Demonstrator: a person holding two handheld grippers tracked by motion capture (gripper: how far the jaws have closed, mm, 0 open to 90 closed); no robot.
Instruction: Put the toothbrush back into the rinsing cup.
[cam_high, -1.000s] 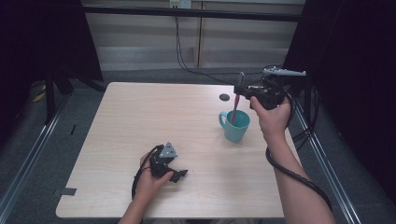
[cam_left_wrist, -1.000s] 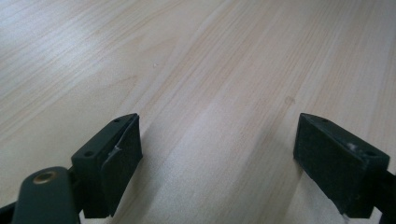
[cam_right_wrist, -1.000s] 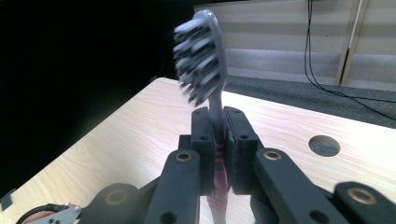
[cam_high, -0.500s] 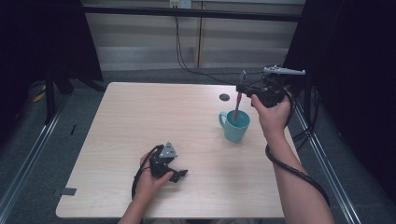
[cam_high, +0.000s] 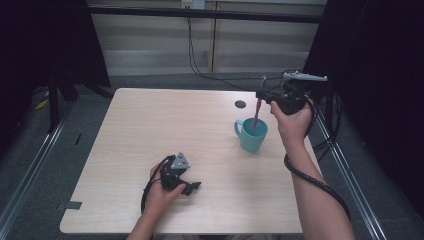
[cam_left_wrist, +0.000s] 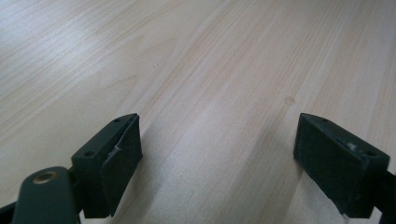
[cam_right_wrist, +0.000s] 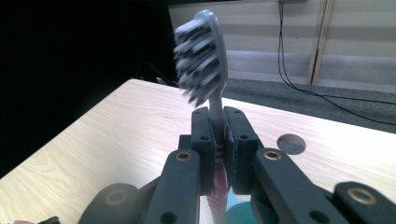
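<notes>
Right gripper (cam_high: 261, 95) has dropped slightly over the last second: the toothbrush (cam_high: 257, 114) was held with its handle tip just at the rim of the teal mug (cam_high: 251, 135), and now the pink handle end reaches down into the mug's mouth. Lateral position over the mug looks unchanged, so this reads as a slow vertical insertion, handle first, bristle head up. In the right gripper view the fingers (cam_right_wrist: 201, 140) are pressed onto the toothbrush (cam_right_wrist: 205, 65) neck just below the grey bristle head, pinching it firmly; the brush stands nearly upright with a slight lean. The mug sits on the tabletop (cam_high: 150, 130) at the right side, near the dark round grommet hole (cam_high: 240, 104), handle pointing left. The left gripper (cam_high: 187, 187) has not moved: it rests low on the near-left tabletop, well apart from the mug, fingers (cam_left_wrist: 112, 158) spread wide with nothing but bare wood between them. My read: placement of the brush in the mug is almost done; what's left is probably a bit more descent, then release. Can't tell whether the handle tip touches the mug's bottom yet.
</notes>
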